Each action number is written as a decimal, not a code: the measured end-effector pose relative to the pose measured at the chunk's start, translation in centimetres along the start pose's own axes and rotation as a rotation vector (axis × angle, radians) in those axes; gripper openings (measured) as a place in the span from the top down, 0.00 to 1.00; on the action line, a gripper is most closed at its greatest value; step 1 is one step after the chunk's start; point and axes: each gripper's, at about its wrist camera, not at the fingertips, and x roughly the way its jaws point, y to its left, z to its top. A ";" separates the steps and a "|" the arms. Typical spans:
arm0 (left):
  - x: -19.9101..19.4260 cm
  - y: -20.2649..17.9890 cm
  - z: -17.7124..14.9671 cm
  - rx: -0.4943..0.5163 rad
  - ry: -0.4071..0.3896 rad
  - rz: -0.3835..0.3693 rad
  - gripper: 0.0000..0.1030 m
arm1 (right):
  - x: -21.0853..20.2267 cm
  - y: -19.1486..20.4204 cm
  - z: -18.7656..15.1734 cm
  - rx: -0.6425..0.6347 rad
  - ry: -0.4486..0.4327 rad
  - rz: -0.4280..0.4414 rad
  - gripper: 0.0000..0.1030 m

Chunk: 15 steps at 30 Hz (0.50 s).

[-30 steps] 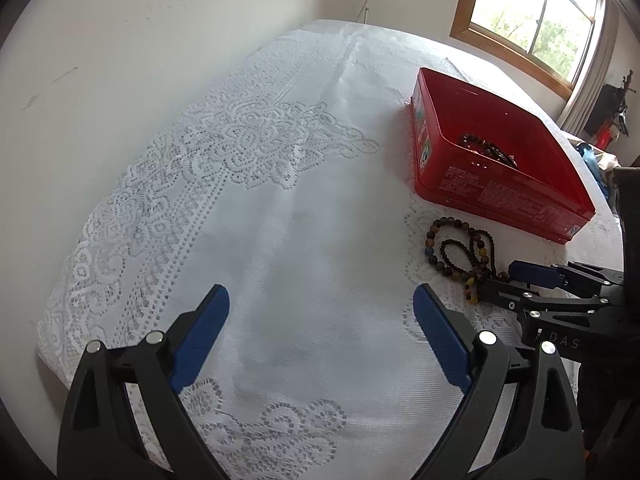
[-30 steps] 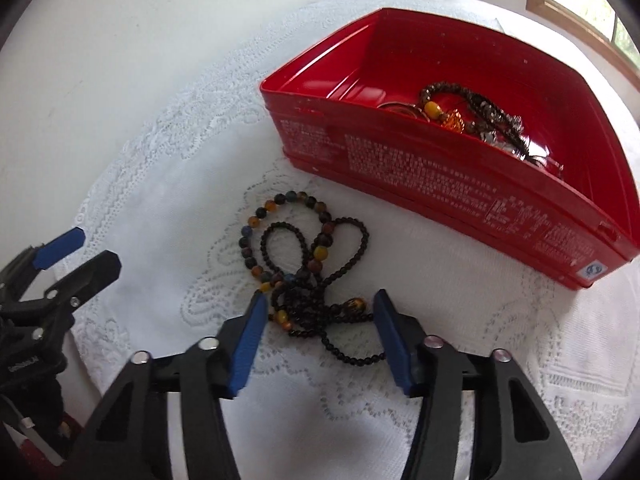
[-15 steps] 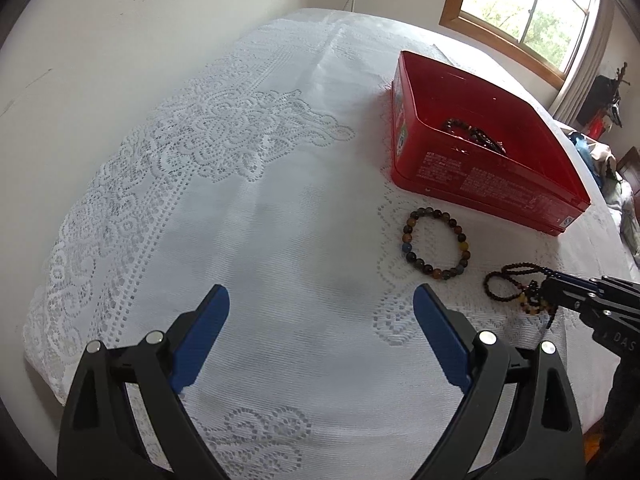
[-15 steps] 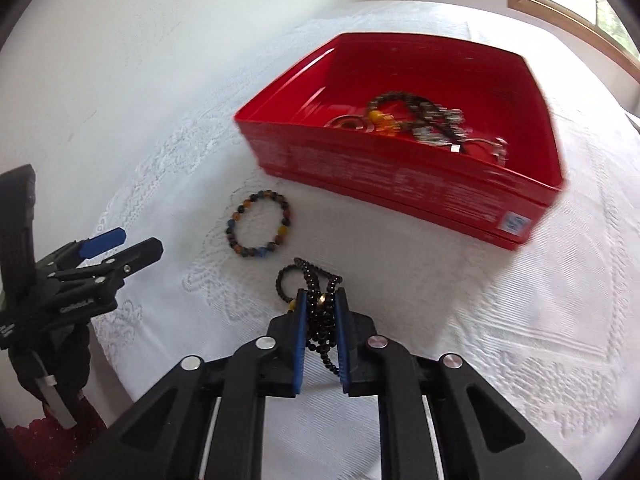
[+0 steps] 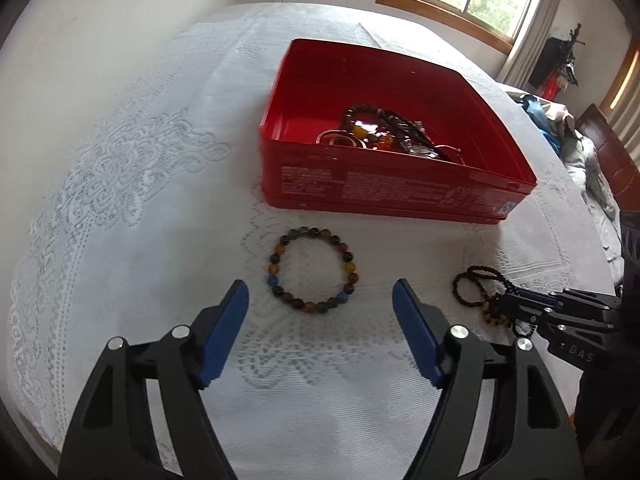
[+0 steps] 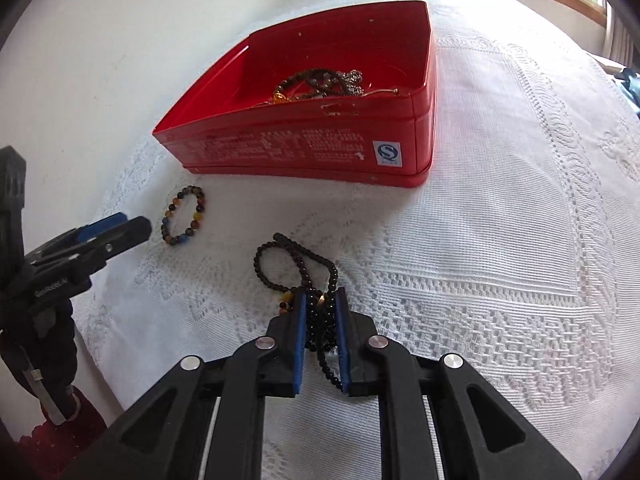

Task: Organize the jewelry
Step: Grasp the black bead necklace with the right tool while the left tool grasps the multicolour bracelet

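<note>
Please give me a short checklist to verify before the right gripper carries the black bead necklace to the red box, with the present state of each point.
1. Right gripper is shut on the black bead necklace: ok.
2. Necklace is lifted off the lace tablecloth: cannot tell; its loops seem to rest on the cloth.
3. Necklace is separate from the colourful bead bracelet: ok, they lie apart.
4. Red box is open on top, with free space inside: ok.
5. Left gripper is out of the path: ok; it is open, off to the side, facing the bracelet.
6. A strand hanging behind the pads could catch: cannot tell.
</note>
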 end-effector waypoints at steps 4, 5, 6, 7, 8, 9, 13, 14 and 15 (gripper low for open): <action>1.4 -1.3 0.8 0.042 0.038 -0.014 0.47 | 0.6 -0.2 -0.2 0.002 0.007 0.017 0.85; 1.7 -1.4 0.9 0.045 0.047 -0.016 0.48 | 0.6 -0.2 -0.2 0.002 0.008 0.022 0.85; 2.1 -1.5 1.0 0.048 0.057 -0.017 0.50 | 0.7 -0.3 -0.2 0.004 0.009 0.028 0.85; 2.6 -1.6 1.2 0.051 0.069 -0.016 0.51 | 0.7 -0.4 -0.1 0.007 0.010 0.035 0.85; 3.0 -1.7 1.3 0.054 0.080 -0.011 0.51 | 0.8 -0.5 -0.1 0.010 0.013 0.042 0.85; 3.3 -1.7 1.3 0.055 0.086 -0.008 0.52 | 0.7 -0.6 -0.1 0.010 0.014 0.045 0.85; 4.7 -2.3 1.3 0.062 0.124 -0.007 0.56 | 0.7 -0.6 -0.1 0.007 0.017 0.049 0.85; 5.1 -2.5 1.3 0.064 0.137 -0.011 0.58 | 0.6 -0.6 0.0 0.006 0.018 0.048 0.85; 5.6 -2.6 1.2 0.063 0.154 -0.019 0.61 | 0.7 -0.5 0.0 0.004 0.019 0.047 0.85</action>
